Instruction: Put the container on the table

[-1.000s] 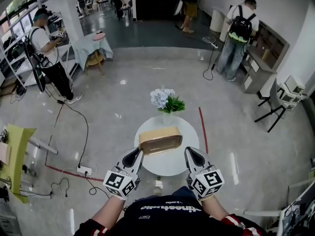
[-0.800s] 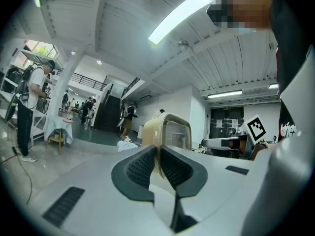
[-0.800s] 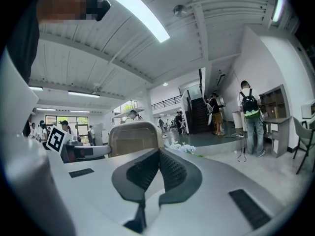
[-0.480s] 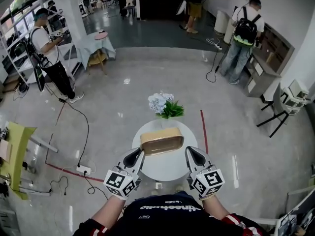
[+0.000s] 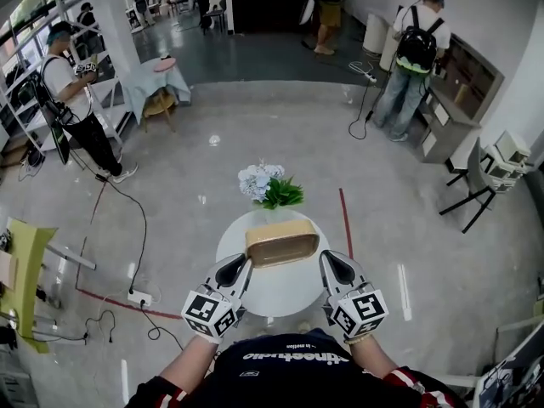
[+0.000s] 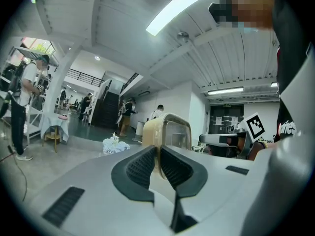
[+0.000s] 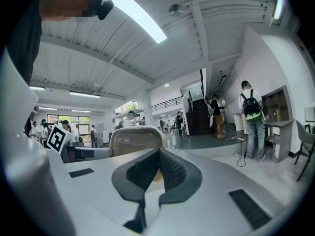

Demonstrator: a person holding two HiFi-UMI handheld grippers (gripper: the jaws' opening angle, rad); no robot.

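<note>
A round white table (image 5: 274,296) sits at the lower centre of the head view. The tan oblong container (image 5: 280,243) is held over its middle, long side across the frame. A bunch of flowers (image 5: 265,185) stands at the table's upper edge. The left tongs (image 5: 241,264) are narrowed onto the container's left end wall, and the right tongs (image 5: 326,262) onto its right end wall.
</note>
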